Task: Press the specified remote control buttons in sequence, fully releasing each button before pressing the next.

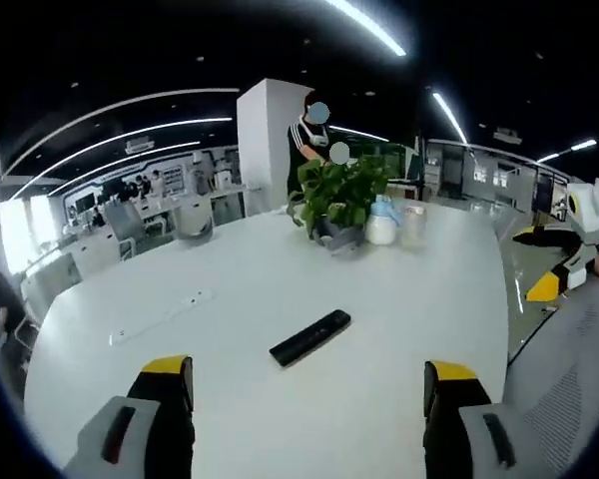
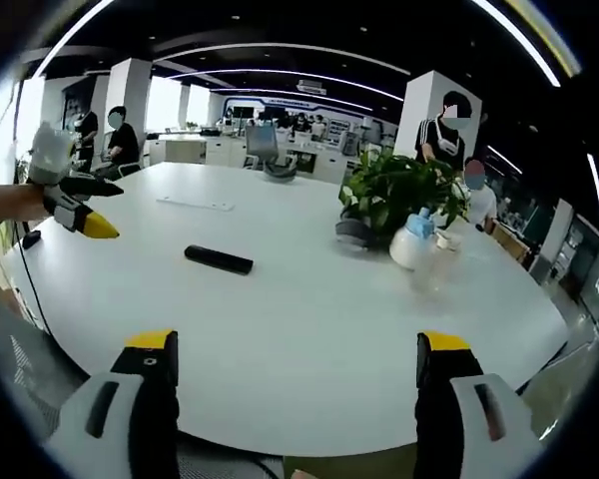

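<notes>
2 parted jaws, remote control point(image 1: 310, 337) lying ahead.

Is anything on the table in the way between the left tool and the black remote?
No. Bare white table lies between the open left tool and the remote. The plant and bottle sit farther back, beyond it.

**Tally on the white table**

One black remote control point(image 1: 310, 337), one potted plant point(image 1: 341, 192), one white bottle point(image 1: 381, 222), one clear cup point(image 1: 413, 223), one flat white strip point(image 1: 162, 315). Two grippers, left point(image 1: 309, 391) and right point(image 2: 296, 366).
</notes>
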Motion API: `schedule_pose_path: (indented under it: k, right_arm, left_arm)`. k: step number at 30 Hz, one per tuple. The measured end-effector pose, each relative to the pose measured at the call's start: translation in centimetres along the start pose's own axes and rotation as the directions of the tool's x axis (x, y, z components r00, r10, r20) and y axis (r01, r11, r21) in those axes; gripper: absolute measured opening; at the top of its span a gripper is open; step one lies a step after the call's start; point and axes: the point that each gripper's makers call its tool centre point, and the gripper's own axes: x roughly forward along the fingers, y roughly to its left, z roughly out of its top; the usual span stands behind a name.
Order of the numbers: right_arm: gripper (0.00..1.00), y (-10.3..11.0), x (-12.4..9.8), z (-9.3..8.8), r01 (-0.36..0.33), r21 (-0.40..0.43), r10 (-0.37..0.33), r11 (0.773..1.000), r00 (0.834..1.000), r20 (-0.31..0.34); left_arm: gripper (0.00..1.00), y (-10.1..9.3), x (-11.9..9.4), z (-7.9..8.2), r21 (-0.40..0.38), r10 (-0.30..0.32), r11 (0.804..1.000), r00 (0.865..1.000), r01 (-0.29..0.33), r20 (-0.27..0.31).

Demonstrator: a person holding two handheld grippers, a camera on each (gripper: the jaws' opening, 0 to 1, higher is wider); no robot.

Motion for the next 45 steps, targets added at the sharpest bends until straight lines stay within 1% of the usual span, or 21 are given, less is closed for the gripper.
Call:
schedule_pose_path:
  k: [1, 4, 5, 11, 12, 15, 17, 20, 22, 24, 25, 27, 32, 33, 35, 37, 39, 41, 45]
  right_arm:
    - [1.0, 0.0, 0.0, 0.0, 0.0, 0.004, 0.0, 1.0, 1.0, 0.003]
    - [1.0, -0.1, 0.0, -0.1, 0.002, 0.011, -0.002, 1.0, 1.0, -0.003]
    - [1.0, -0.1, 0.0, -0.1, 0.002, 0.013, -0.002, 1.0, 1.0, -0.001]
    - [0.99, 0.0, 0.0, 0.0, -0.004, 0.012, 0.004, 1.0, 1.0, 0.005]
    - [0.99, 0.0, 0.0, 0.1, -0.006, 0.014, 0.005, 1.0, 1.0, 0.008]
    - [0.99, -0.1, -0.1, 0.2, -0.004, 0.019, 0.003, 1.0, 1.0, 0.013]
    - [0.99, -0.1, -0.1, 0.2, -0.001, 0.021, 0.001, 1.0, 1.0, 0.015]
    - [0.99, -0.1, -0.1, 0.2, -0.003, 0.025, 0.003, 1.0, 1.0, 0.015]
    - [0.99, -0.1, -0.1, 0.2, -0.003, 0.026, 0.003, 1.0, 1.0, 0.018]
    - [0.99, -0.1, -0.1, 0.2, -0.006, 0.03, 0.006, 1.0, 1.0, 0.019]
    - [0.99, -0.1, -0.1, 0.2, -0.007, 0.032, 0.006, 0.999, 1.0, 0.019]
    - [0.99, -0.1, -0.1, 0.3, -0.008, 0.035, 0.007, 0.999, 1.0, 0.023]
    - [0.98, -0.1, -0.1, 0.4, -0.011, 0.034, 0.01, 0.999, 1.0, 0.026]
    - [0.98, -0.1, -0.1, 0.4, -0.01, 0.034, 0.009, 0.999, 1.0, 0.027]
    - [0.98, -0.1, -0.1, 0.3, -0.008, 0.034, 0.008, 0.999, 1.0, 0.024]
    - [0.98, -0.1, -0.1, 0.3, -0.01, 0.036, 0.01, 0.999, 1.0, 0.023]
    - [0.98, 0.0, -0.1, 0.4, -0.013, 0.033, 0.012, 0.999, 1.0, 0.025]
    - [0.98, 0.0, -0.1, 0.3, -0.014, 0.028, 0.013, 1.0, 1.0, 0.023]
    - [0.97, 0.0, -0.2, 0.6, -0.015, 0.027, 0.014, 1.0, 0.999, 0.042]
  left_arm:
    - [1.0, 0.2, -0.4, 0.3, -0.012, 0.019, 1.0, 1.0, -0.019, 0.015]
    - [1.0, 0.1, -1.7, 0.4, -0.019, 0.044, 0.999, 0.999, -0.044, 0.031]
    - [1.0, 0.1, -2.3, 0.3, -0.021, 0.063, 0.998, 0.997, -0.062, 0.039]
    - [1.0, -0.7, -4.6, -0.1, -0.046, 0.119, 0.992, 0.99, -0.115, 0.076]
    - [1.0, -0.7, -5.2, -0.4, -0.071, 0.144, 0.988, 0.987, -0.139, 0.068]
    - [1.0, -1.3, -6.5, -0.5, -0.082, 0.162, 0.985, 0.982, -0.155, 0.095]
    - [1.0, -1.7, -7.4, -0.8, -0.085, 0.167, 0.984, 0.981, -0.159, 0.099]
    - [1.0, -1.8, -8.6, -0.9, -0.085, 0.198, 0.978, 0.975, -0.189, 0.106]
    - [1.0, -1.9, -9.5, -0.4, -0.119, 0.221, 0.971, 0.964, -0.205, 0.144]
    - [1.0, -1.9, -10.3, -0.4, -0.136, 0.248, 0.964, 0.955, -0.228, 0.161]
    - [1.0, -1.8, -10.7, -0.5, -0.137, 0.266, 0.96, 0.95, -0.245, 0.162]
    - [1.0, -1.7, -11.1, -0.8, -0.136, 0.286, 0.954, 0.947, -0.267, 0.149]
    - [1.0, -1.6, -12.4, -1.0, -0.145, 0.322, 0.943, 0.932, -0.301, 0.164]
    - [1.0, -1.5, -12.5, -1.2, -0.138, 0.329, 0.941, 0.931, -0.309, 0.16]
    - [1.0, -1.1, -12.7, -2.3, -0.143, 0.351, 0.932, 0.928, -0.334, 0.123]
    - [1.0, -1.0, -12.9, -2.7, -0.16, 0.36, 0.927, 0.925, -0.339, 0.122]
    - [1.0, -0.9, -13.1, -2.9, -0.163, 0.373, 0.921, 0.921, -0.353, 0.114]
    - [1.0, -0.8, -13.3, -3.0, -0.157, 0.391, 0.915, 0.914, -0.372, 0.112]
    - [1.0, -0.9, -13.4, -3.4, -0.167, 0.405, 0.907, 0.908, -0.386, 0.103]
